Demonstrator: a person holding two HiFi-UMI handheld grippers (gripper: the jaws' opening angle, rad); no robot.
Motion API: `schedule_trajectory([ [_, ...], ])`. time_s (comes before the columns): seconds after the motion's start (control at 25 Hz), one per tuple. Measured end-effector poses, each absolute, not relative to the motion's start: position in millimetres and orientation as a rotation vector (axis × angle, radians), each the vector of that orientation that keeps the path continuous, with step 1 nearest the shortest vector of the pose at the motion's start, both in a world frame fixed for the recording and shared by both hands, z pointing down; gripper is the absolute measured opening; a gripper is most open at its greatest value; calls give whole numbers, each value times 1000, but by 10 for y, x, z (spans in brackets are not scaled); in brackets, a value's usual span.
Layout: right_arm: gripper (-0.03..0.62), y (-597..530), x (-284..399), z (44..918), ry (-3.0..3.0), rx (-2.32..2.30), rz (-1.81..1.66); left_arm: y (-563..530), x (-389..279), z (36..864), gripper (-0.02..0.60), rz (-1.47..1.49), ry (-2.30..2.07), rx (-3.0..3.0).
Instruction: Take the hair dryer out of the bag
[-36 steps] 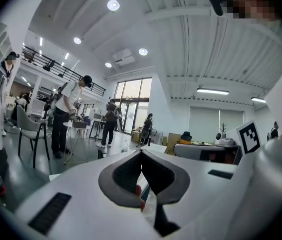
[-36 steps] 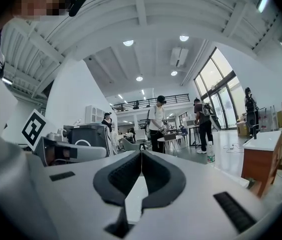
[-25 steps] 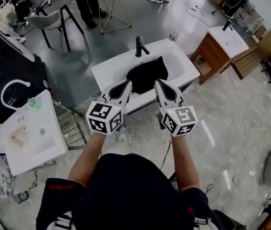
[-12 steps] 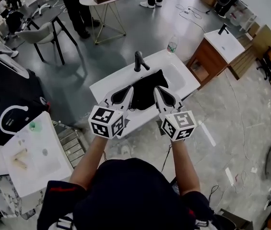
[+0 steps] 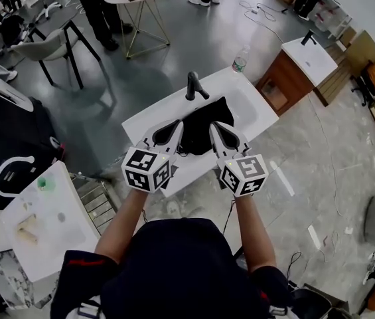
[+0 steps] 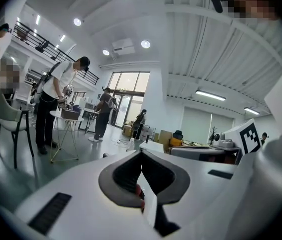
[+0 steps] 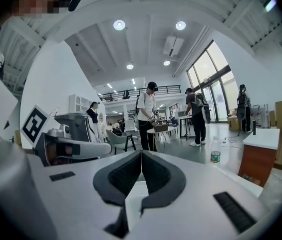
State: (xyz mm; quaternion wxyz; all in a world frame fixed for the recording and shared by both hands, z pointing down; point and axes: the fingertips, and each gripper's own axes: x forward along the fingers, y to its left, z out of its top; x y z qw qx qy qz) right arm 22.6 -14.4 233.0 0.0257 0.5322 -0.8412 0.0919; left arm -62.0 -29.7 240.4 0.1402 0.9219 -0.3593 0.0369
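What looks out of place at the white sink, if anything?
A black bag lies crumpled in the basin of the white sink, in front of the black faucet. That is an odd place for a bag. Nothing looks spilled or broken.

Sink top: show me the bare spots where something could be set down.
Bare: the white stretch of the sink top between the black bag and its right edge, and the strip left of the faucet. Crowded: the middle, filled by the bag, and the near edge, where the left gripper and right gripper hover, jaws shut.
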Motion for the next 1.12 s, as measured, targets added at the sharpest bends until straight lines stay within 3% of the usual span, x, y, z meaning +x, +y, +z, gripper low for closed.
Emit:
schedule_trajectory([
  [1.12, 34, -923, 661, 2896, -2553, 1540, 446, -975, -371, 3145, 12, 220, -1103, 2503],
])
